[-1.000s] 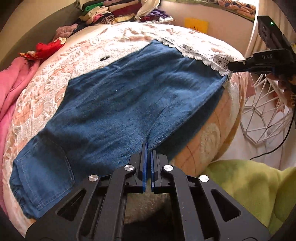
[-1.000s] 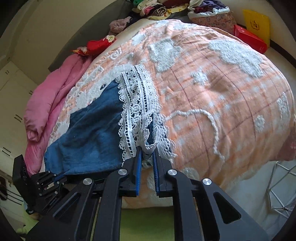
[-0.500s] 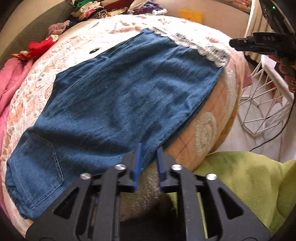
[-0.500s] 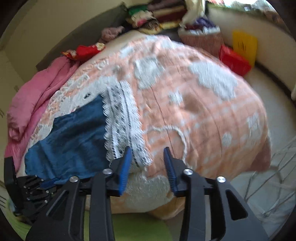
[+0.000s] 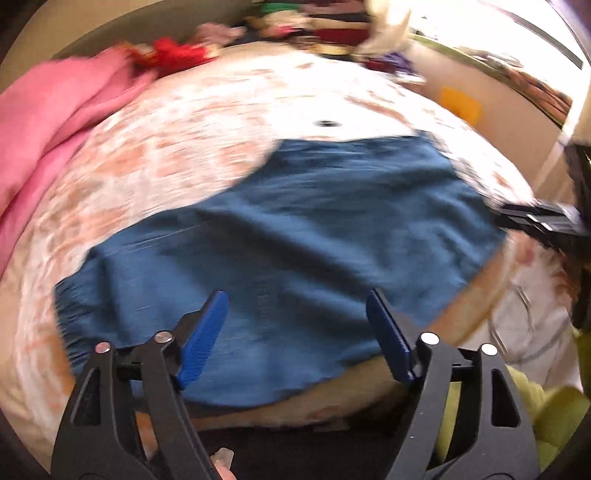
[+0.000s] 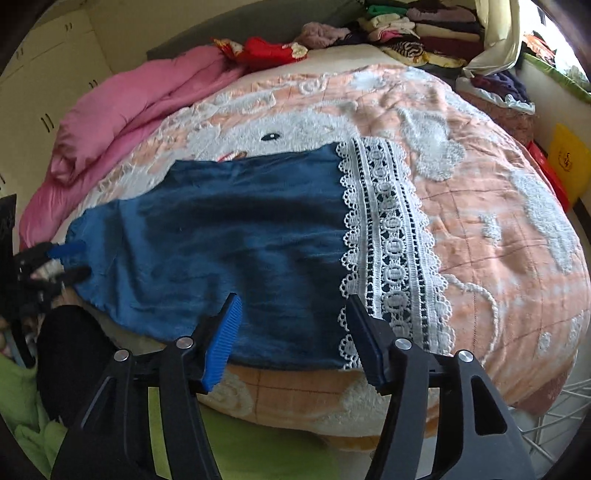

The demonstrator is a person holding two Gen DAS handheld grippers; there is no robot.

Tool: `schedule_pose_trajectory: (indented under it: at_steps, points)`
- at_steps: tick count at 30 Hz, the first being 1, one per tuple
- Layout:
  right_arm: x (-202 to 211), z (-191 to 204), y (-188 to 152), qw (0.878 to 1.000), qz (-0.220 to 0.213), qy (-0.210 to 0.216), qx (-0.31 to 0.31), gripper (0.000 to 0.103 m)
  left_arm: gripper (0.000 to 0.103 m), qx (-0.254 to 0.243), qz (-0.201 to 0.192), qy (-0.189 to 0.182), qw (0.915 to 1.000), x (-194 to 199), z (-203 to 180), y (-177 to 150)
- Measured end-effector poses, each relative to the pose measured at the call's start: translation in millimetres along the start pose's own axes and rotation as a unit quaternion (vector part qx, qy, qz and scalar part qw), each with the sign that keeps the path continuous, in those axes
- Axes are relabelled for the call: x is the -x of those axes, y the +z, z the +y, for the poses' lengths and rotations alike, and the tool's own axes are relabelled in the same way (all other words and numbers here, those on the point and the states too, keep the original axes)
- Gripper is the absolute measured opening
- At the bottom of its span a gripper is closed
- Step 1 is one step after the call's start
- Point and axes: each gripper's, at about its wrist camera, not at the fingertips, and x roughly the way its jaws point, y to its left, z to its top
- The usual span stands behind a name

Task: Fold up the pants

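One pair of pants (image 6: 221, 236), dark blue denim, laid flat across the near part of the bed (image 6: 517, 229), with the near edge along the bed's front edge. White lace trim (image 6: 388, 236) in a broad openwork band runs along the leg end; gathered waistband at the opposite end. Cloth smooth, with a few shallow creases.

Left tongs (image 5: 295, 314): jaws spread wide, just opened, nothing between the blue pads; they hang above the near edge of the pants, clear of the cloth. Left view is motion-blurred.

Right tongs (image 6: 291, 314): jaws apart, just opened, empty; poised over the pants' near edge just beside the lace trim, not pressing on it.

Bed cover: peach blanket with raised white cartoon pattern, under the pants.

Beyond the pants:
- pink quilt (image 6: 122, 114), bunched along the bed's far-left side
- red cloth item (image 6: 269, 50), at the head of the bed
- stacked folded clothes (image 6: 417, 29), far end
- yellow box (image 6: 567, 162), off the bed's right side

Below the bed's front edge: green cloth (image 6: 22, 402) and a white wire basket (image 6: 565, 417).
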Motion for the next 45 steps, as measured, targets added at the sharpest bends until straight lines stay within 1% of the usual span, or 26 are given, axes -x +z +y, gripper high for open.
schedule_pose_trajectory:
  at_steps: [4,5,6,7,9,10,11,14,17,19,21,23,25,27,28,30,33,35,38,40,43,45]
  points:
    - [-5.5,-5.5,-2.5,1.0,0.012,-0.01,-0.005,0.061,0.074,0.064,0.026,0.053,0.9962,-11.6,41.8,-3.3]
    - [-8.7,-10.2,-4.4,1.0,0.021,-0.021,-0.009,0.061,0.074,0.073,0.034,0.075,0.9939,-15.3,51.9,-4.6]
    - [-10.0,-12.9,-7.0,0.999,0.026,-0.022,-0.011,0.061,0.074,0.08,0.04,0.098,0.9912,-19.0,63.1,-7.8]
    - [-10.7,-16.7,-9.9,0.999,0.027,-0.017,-0.014,0.061,0.074,0.09,0.042,0.092,0.9907,-21.2,71.8,-9.8]
    - [-13.5,-22.6,-14.7,0.999,0.023,-0.007,-0.02,0.061,0.074,0.128,0.041,0.05,0.9897,-20.5,90.2,-14.4]
    - [-14.5,-23.6,-15.5,0.999,0.022,-0.005,-0.022,0.061,0.074,0.14,0.035,0.035,0.9889,-18.8,96.8,-14.3]
    - [-14.3,-23.3,-16.2,1.0,0.021,-0.006,-0.022,0.061,0.074,0.141,0.034,0.032,0.9889,-18.4,98.1,-13.6]
    - [-7.6,-19.7,-14.7,1.0,0.017,-0.009,-0.018,0.061,0.074,0.125,0.031,0.044,0.9907,-10.4,87.8,-12.6]
    - [5.0,-14.5,-12.6,1.0,-0.003,-0.009,-0.013,0.061,0.074,0.09,0.005,0.017,0.9958,6.5,61.6,-5.5]
    - [7.4,-6.6,-10.5,1.0,-0.008,-0.005,-0.005,0.061,0.074,0.064,-0.006,0.001,0.9979,13.0,41.9,-0.5]
    - [5.3,4.0,-8.4,1.0,-0.009,0.004,0.01,0.061,0.074,0.038,-0.003,-0.008,0.9992,9.9,24.4,2.8]
    - [-0.6,12.1,-6.6,1.0,-0.004,0.01,0.02,0.061,0.074,0.016,0.012,-0.004,0.9998,-2.5,9.5,3.6]
    - [-10.3,14.6,-6.7,1.0,0.007,0.009,0.021,0.061,0.074,0.019,0.037,0.002,0.9991,-19.2,9.7,1.1]
    - [-21.3,10.9,-10.1,1.0,0.024,0.001,0.014,0.061,0.074,0.042,0.054,0.005,0.9977,-31.2,18.5,-1.4]
    - [-26.8,7.1,-13.0,0.999,0.031,0.0,0.01,0.062,0.074,0.049,0.055,0.001,0.9973,-31.2,22.0,-2.3]
    - [-27.8,4.8,-16.1,1.0,0.024,0.007,0.009,0.061,0.074,0.06,0.044,-0.007,0.9972,-27.1,27.0,0.8]
    - [-20.2,6.3,-13.3,1.0,0.016,0.012,0.01,0.061,0.074,0.056,0.02,-0.005,0.9982,-17.7,28.7,14.9]
    - [-11.6,7.7,-8.3,1.0,0.0,0.022,0.014,0.061,0.074,0.049,0.009,-0.005,0.9988,-16.0,25.4,31.9]
    - [0.2,5.8,5.5,0.999,-0.024,0.024,0.017,0.061,0.074,0.027,-0.003,-0.012,0.9996,-21.2,14.8,60.5]
    - [5.0,-1.9,20.1,0.999,-0.039,0.019,0.011,0.061,0.074,0.018,-0.005,-0.022,0.9996,-33.2,10.1,81.2]
    - [11.2,-20.4,45.5,0.998,-0.059,0.012,0.0,0.061,0.074,0.028,0.006,-0.041,0.9987,-58.6,11.0,106.2]
    - [11.5,-36.0,67.5,0.997,-0.071,0.007,-0.006,0.061,0.074,0.034,0.011,-0.05,0.9981,-73.1,12.7,116.5]
